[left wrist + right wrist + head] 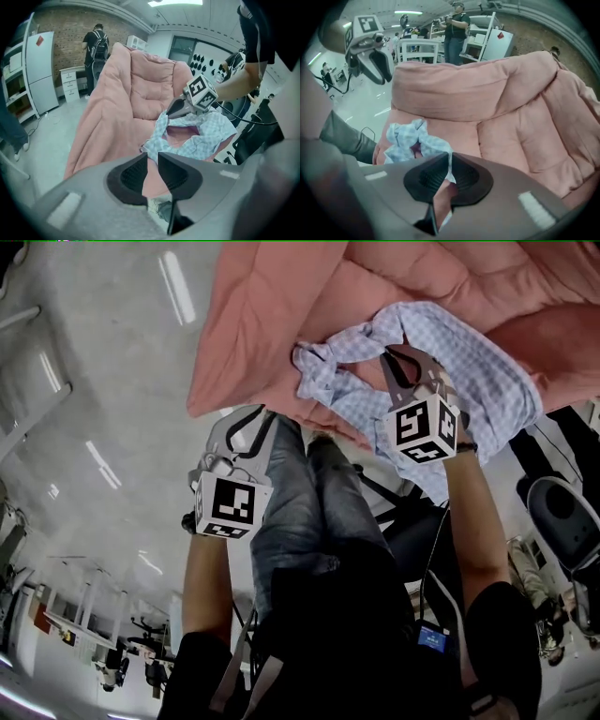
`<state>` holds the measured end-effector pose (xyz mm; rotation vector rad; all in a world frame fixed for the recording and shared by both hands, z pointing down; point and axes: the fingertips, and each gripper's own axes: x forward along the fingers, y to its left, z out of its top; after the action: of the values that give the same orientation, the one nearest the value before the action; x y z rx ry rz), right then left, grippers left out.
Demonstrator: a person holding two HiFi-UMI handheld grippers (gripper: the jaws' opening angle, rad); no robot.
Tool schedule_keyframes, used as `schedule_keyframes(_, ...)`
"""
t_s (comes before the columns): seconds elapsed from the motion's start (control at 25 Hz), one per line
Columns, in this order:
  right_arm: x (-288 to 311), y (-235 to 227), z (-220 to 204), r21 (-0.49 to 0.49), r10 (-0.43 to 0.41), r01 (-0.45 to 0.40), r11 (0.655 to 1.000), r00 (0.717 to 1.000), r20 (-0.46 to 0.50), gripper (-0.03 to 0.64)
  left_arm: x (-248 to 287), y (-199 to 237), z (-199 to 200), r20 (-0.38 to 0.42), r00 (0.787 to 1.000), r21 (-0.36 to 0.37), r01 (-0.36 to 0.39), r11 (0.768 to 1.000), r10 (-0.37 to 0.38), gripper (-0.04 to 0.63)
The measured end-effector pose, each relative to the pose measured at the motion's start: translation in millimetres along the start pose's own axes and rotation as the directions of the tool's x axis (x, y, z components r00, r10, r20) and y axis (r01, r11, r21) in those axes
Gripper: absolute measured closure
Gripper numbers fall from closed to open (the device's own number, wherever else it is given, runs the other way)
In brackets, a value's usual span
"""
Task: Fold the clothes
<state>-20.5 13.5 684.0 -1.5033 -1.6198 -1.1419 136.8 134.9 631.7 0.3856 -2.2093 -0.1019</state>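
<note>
Jaws of right gripper (pixel 449 157) tight on one checked garment (pixel 405 138)

Pink couch (pixel 281 315) cut off at top edge, checked garment (pixel 487 381) partly behind right tool (pixel 395 359)

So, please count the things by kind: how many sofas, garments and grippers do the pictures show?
pink sofa: 1
checked garment: 1
grippers: 2 (left gripper, right gripper)
Total: 4
</note>
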Motion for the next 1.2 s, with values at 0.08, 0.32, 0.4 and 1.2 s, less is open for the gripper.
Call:
schedule_keyframes(0.08, -19, -12, 10, 0.043, -0.02, 0.018, 0.999, 0.999, 0.029, 0.591, 12, -8, 19, 0.025, 1.0, 0.046, 0.015, 0.999, -0.016, 0.515)
schedule_keyframes(0.32, -66, -31, 38, 0.171, -0.035, 0.014, 0.985, 0.992, 0.12, 0.591, 68, -31, 70, 0.048, 0.996, 0.21, 0.06, 0.976, -0.072, 0.462)
schedule_keyframes(0.4, -75, -33, 38, 0.181, -0.049, 0.026, 0.983, 0.991, 0.124, 0.591, 86, -34, 85, 0.041, 0.995, 0.283, 0.079, 0.956, -0.094, 0.456)
schedule_keyframes(1.2, -115, -39, 16, 0.304, -0.112, 0.084, 0.949, 0.991, 0.076, 0.591, 165, -80, 91, -0.244, 0.915, 0.616, 0.401, 0.678, -0.321, 0.581)
